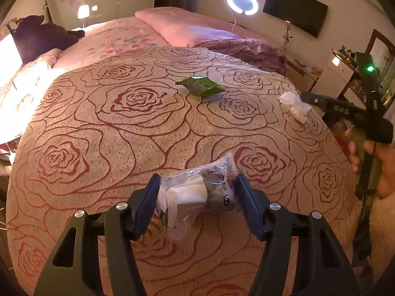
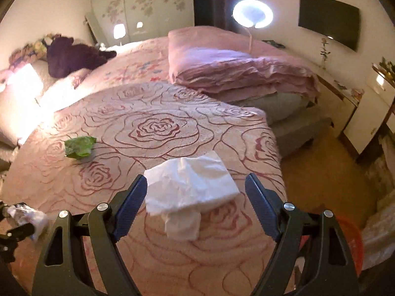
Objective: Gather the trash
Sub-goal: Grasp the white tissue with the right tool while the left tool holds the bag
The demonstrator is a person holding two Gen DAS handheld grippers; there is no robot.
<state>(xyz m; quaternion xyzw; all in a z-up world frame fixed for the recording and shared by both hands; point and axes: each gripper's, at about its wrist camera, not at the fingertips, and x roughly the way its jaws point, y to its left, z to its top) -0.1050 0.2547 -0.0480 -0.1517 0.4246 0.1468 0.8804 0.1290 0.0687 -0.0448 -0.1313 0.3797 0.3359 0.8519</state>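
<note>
Evidently both grippers are spread wide: the left gripper straddles a crinkly plastic wrapper on the bed, the right gripper a white tissue. Both pieces look featherlight and limp, so pinching across the bunched middle should hold.

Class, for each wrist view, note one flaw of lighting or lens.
Left wrist view: glare at the left edge bleaches the rose bedspread; straight edges bow. Right wrist view: the ring light blows out white, and the purple plush looks soft.

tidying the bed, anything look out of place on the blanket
Three bits of litter lie on the rose blanket: a green wrapper lying alone, a clear plastic packet between the left fingers, and a crumpled white tissue between the right fingers.
</note>
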